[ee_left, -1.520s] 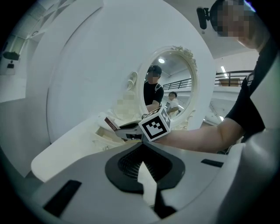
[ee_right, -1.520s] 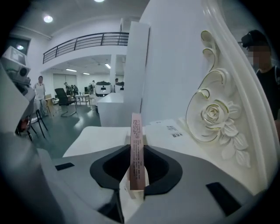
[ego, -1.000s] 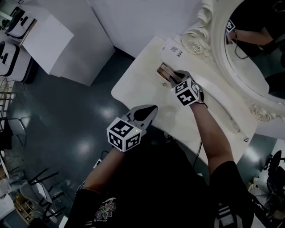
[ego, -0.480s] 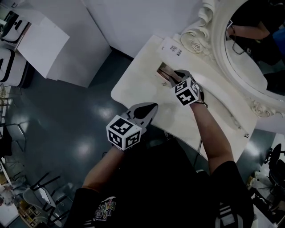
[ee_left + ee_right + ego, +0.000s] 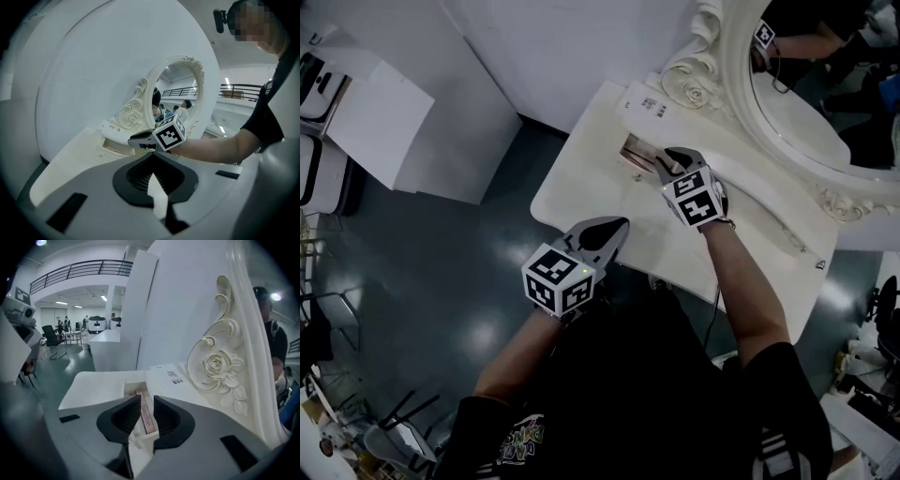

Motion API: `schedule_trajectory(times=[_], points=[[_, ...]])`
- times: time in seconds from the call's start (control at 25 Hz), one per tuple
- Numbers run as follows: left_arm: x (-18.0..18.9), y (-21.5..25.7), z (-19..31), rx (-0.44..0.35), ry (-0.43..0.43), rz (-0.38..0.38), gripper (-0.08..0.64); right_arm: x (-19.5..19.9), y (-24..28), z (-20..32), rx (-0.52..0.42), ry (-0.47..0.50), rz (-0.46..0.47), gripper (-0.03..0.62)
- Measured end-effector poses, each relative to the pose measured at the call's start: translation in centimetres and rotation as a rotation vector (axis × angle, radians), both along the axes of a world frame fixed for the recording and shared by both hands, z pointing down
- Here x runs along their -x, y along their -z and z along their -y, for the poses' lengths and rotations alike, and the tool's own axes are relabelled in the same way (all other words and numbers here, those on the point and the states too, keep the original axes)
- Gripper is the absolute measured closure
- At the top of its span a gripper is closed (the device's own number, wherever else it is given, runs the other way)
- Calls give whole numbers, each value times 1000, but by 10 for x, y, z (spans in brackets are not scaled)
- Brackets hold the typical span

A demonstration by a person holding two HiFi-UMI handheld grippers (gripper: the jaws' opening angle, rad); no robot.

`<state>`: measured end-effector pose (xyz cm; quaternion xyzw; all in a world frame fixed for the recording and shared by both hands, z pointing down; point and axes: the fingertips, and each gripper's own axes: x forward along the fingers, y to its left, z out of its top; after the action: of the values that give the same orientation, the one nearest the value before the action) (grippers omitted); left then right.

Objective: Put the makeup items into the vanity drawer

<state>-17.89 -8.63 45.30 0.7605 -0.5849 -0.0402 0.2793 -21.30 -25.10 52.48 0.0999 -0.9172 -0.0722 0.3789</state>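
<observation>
The vanity drawer (image 5: 628, 146) stands open in the white vanity top (image 5: 581, 178); slim pink makeup boxes (image 5: 146, 417) lie inside it. My right gripper (image 5: 662, 163) is at the drawer's near end. In the right gripper view its jaws (image 5: 146, 400) are closing on the drawer's white front edge (image 5: 139, 434), which fills the gap between them. My left gripper (image 5: 617, 227) hovers over the table's front edge, shut and empty. In the left gripper view its tips (image 5: 153, 157) meet, and the right gripper (image 5: 137, 140) shows beyond them at the drawer (image 5: 111, 146).
An ornate white oval mirror (image 5: 787, 141) with a carved rose (image 5: 216, 365) rises behind the table top. A printed white card (image 5: 649, 103) lies at the far corner. A white partition (image 5: 384, 112) stands to the left over dark floor (image 5: 441, 272).
The head view has drifted, so the table sits a little higher and further left. Both grippers keep their places; the right one stays at the drawer.
</observation>
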Motion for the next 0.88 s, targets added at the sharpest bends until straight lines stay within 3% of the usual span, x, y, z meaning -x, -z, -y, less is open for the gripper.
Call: schedule_trajectory(times=[0.16, 0.44, 0.88], points=[[-6, 6, -5, -16, -45, 11, 558, -18, 24, 1, 55, -126, 124, 559], [-20, 13, -16, -43, -141, 30, 558, -67, 68, -8, 176, -354, 353, 563], [-71, 13, -31, -54, -324, 25, 558, -167, 108, -61, 181, -575, 509, 563]])
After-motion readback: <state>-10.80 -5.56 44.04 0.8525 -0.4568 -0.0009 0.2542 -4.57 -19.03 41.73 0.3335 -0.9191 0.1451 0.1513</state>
